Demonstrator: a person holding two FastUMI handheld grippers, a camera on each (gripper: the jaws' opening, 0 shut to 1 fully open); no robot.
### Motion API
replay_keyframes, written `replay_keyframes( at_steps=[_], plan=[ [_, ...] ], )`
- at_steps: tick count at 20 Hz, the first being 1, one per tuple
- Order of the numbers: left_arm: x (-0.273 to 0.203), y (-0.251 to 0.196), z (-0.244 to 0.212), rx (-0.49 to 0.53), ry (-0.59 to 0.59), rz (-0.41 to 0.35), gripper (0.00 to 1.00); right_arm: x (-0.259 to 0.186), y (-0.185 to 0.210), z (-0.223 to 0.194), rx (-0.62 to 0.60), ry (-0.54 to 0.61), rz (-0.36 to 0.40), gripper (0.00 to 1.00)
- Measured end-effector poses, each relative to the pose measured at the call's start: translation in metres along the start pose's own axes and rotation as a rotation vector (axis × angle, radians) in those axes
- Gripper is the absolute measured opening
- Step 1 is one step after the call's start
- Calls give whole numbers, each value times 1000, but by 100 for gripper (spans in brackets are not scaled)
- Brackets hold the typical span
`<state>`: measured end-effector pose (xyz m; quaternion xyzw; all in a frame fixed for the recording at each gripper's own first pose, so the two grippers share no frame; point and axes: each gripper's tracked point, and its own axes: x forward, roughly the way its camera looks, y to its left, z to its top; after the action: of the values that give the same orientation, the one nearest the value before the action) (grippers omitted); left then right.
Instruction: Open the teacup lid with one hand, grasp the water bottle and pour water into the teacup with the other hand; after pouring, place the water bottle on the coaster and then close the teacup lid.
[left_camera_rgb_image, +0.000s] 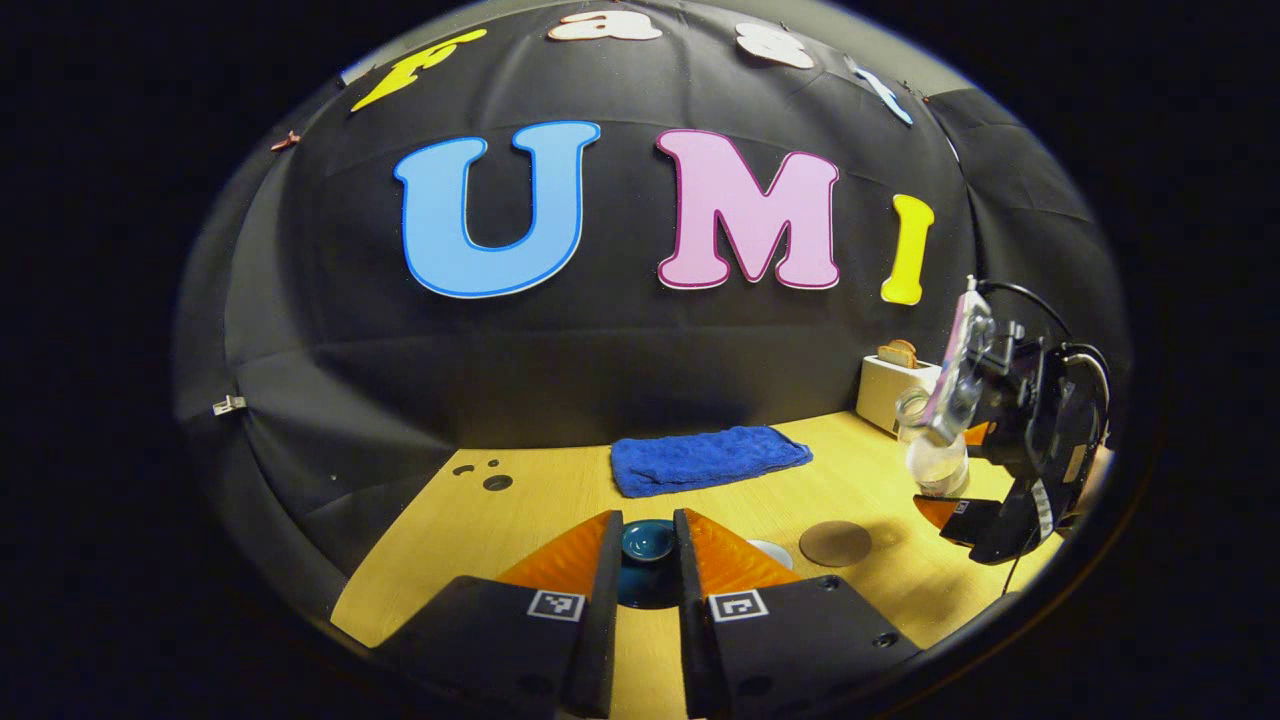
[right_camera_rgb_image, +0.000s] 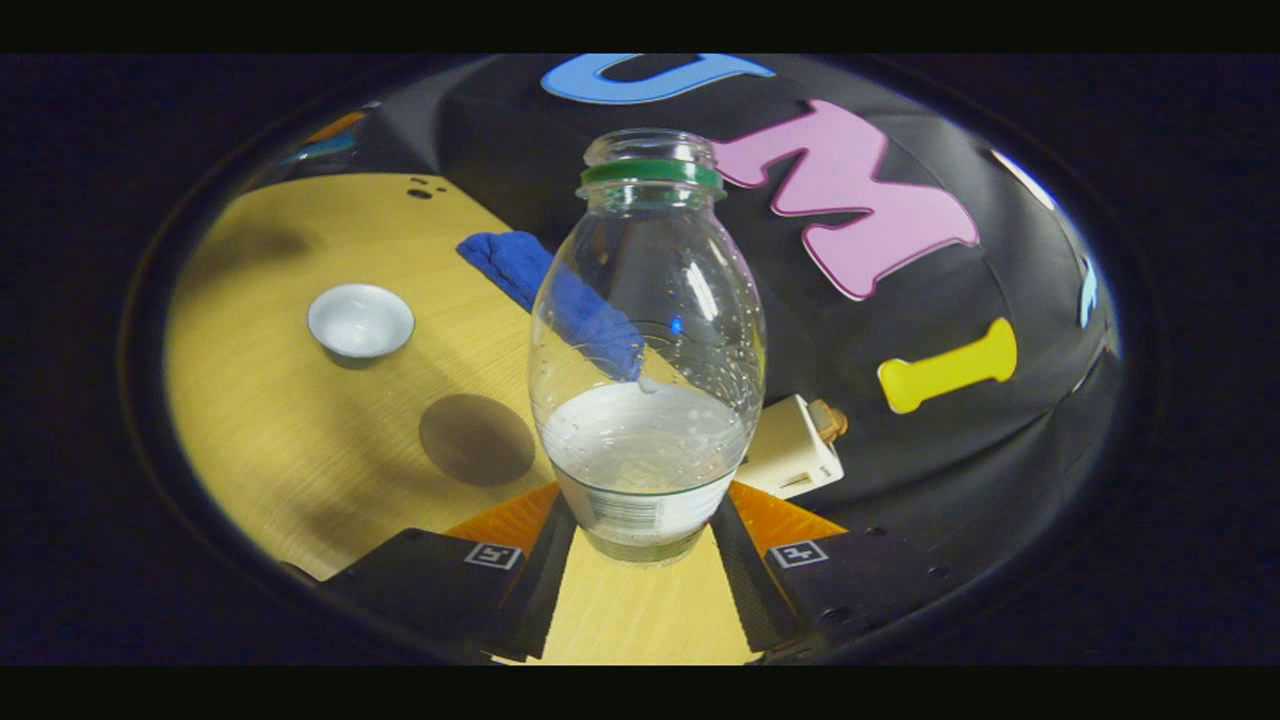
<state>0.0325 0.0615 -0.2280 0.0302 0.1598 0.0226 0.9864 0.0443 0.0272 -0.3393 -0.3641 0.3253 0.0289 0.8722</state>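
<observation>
Bottle up, lid off

Right gripper (right_camera_rgb_image: 640, 535) clamps the bottle (right_camera_rgb_image: 645, 350) mid-frame; left gripper (left_camera_rgb_image: 648, 565) pinches the lid (left_camera_rgb_image: 647, 540) at bottom centre. Cup (right_camera_rgb_image: 360, 320) sits upper left, coaster (right_camera_rgb_image: 476, 438) below it. I'd tip slowly, mouth right over the cup.

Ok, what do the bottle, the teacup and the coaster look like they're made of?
The water bottle looks like clear plastic or glass: see-through walls, sharp glints, green neck ring. The teacup looks like glazed ceramic, white with a soft sheen. The coaster is a flat, matte brown disc, possibly cork or leather; I can't tell which.
</observation>
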Motion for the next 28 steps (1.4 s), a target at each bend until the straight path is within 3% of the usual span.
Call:
replay_keyframes(
  at_steps=[4,5,6,10,19,28],
  plan=[
    [-5,10,0,2,1,21,31,9,-3,14,-159,4,-27,75],
    [-6,12,0,4,2,25,27,9,-2,15,-194,5,-32,75],
    [-7,13,0,6,2,28,31,8,-2,15,-226,11,-37,75],
    [-10,16,0,7,4,37,31,17,-4,16,-339,43,-61,75],
    [-11,16,-6,10,14,35,31,33,-8,16,-505,71,-98,71],
    [-8,19,-12,8,28,31,31,36,-1,21,-661,75,-121,74]
  ],
)
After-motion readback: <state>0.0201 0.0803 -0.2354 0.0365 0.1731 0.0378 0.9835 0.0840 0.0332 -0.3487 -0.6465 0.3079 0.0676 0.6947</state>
